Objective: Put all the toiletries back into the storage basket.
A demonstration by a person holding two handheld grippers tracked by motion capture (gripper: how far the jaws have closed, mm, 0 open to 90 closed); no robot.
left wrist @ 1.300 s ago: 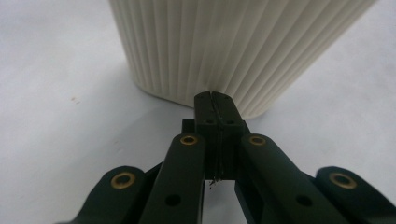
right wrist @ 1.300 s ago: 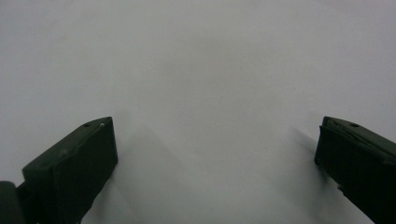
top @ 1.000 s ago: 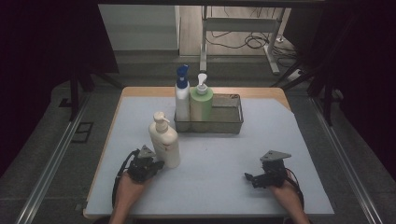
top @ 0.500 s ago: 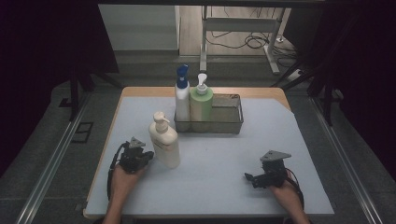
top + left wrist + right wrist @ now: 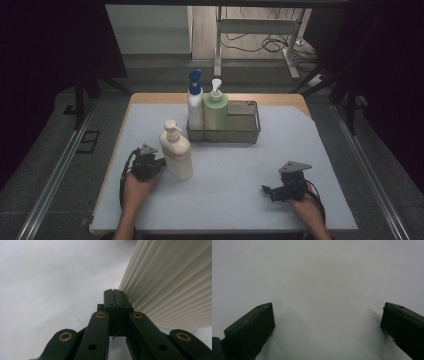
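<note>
Grey tabletop (image 5: 240, 190) hides nothing much, but the cream pump bottle (image 5: 176, 152) gets cut off in the left gripper view. It stands upright, nozzle toward the wire basket (image 5: 245, 131); left gripper (image 5: 115, 296) pressed together beside it, right gripper (image 5: 327, 322) spread wide.

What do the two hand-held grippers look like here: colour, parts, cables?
Both are black. The left hand-held gripper has linkage arms with brass-coloured rivets; the right hand-held gripper has blocky black jaws. In the high view each carries a grey three-cornered plate on top and trails a dark cable.
</note>
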